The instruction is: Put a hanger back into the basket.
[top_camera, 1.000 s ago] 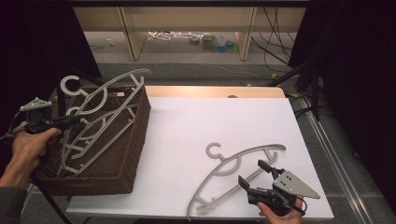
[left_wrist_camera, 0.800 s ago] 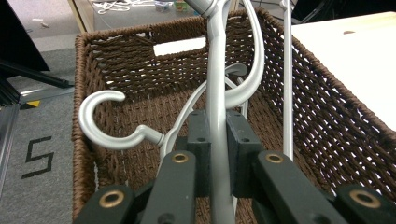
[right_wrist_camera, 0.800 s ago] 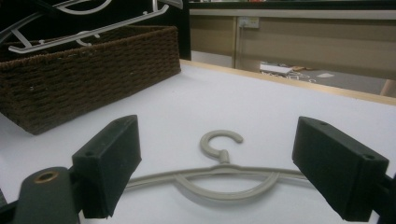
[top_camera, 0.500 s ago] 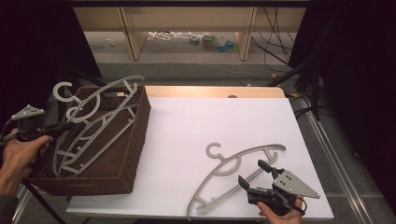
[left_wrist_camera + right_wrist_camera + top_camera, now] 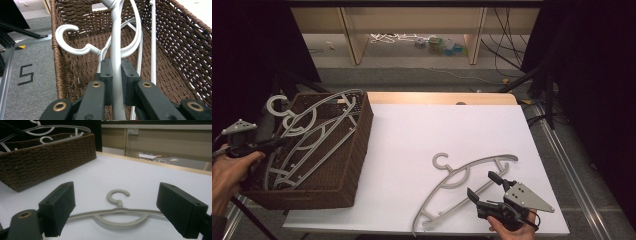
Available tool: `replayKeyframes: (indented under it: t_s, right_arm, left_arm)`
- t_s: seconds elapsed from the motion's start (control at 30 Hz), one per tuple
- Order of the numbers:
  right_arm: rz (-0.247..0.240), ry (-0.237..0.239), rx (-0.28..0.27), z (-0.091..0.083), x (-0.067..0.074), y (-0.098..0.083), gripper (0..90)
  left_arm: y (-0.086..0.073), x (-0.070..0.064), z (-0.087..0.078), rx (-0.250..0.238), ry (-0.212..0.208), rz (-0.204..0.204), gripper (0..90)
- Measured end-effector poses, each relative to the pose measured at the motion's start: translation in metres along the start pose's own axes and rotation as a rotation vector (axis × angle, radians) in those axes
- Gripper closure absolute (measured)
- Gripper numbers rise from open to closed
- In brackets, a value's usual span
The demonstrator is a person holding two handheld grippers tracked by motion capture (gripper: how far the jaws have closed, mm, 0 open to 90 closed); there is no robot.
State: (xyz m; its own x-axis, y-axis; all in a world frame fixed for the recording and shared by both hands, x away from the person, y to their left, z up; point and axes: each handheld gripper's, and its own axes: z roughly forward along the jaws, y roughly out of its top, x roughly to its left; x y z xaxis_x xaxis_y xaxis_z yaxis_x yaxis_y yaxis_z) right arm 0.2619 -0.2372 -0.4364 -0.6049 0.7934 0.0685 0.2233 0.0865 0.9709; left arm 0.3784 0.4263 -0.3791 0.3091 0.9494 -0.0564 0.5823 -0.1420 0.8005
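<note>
Lowering a white hanger (image 5: 314,122) into the wicker basket (image 5: 344,192) was the step in hand. My left gripper (image 5: 277,144) was clamped tight on that hanger's bar, pads pressing both sides, as the left gripper view showed (image 5: 117,82). The hanger sat tilted across the basket's top, its hook (image 5: 276,104) past the far-left rim, lying over another white hanger (image 5: 307,150) already inside.

My take on doing it well: drop the hook end inside the rim first, flatten the frame along the basket's long axis, then release. Letting go with the hook outside would likely leave it perched on the rim. Also worth avoiding snagging the hanger underneath.

In the middle of the white table (image 5: 437,130) nothing needed doing.

On the right, a grey hanger (image 5: 462,180) lay flat on the table near the front edge, hook toward the far side. My right gripper (image 5: 489,187) rested just beside its lower bar, jaws spread wide, holding nothing; the right gripper view had that hanger (image 5: 117,216) between the pads but untouched.
</note>
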Motion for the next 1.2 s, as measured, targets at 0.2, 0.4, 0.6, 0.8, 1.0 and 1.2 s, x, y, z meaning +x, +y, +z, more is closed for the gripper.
replayKeyframes:
  t_s: [0.2,0.4,0.6,0.8,1.0,1.2]
  right_arm:
    - [-0.007,-0.006,0.0,0.0,0.0,0.0,16.2]
    - [-0.003,-0.003,-0.004,0.0,0.0,0.0,16.2]
    - [-0.006,-0.004,-0.003,0.0,0.0,0.0,16.2]
    - [-0.009,-0.01,0.005,0.0,0.0,0.0,16.2]
    - [-0.002,0.002,0.0,0.0,0.0,0.0,16.2]
    - [-0.011,-0.008,0.004,0.0,0.0,0.0,16.2]
  left_arm:
    - [-0.001,-0.001,0.003,0.023,-0.004,0.01,81.5]
    - [-0.002,-0.002,0.008,0.041,0.011,0.02,81.5]
    - [0.0,-0.002,0.008,0.098,0.023,0.069,81.5]
    - [0.003,-0.01,0.019,0.159,0.041,0.139,81.3]
    - [0.002,-0.015,0.03,0.195,0.031,0.124,80.7]
    - [-0.005,-0.013,0.04,0.215,0.048,0.088,80.7]
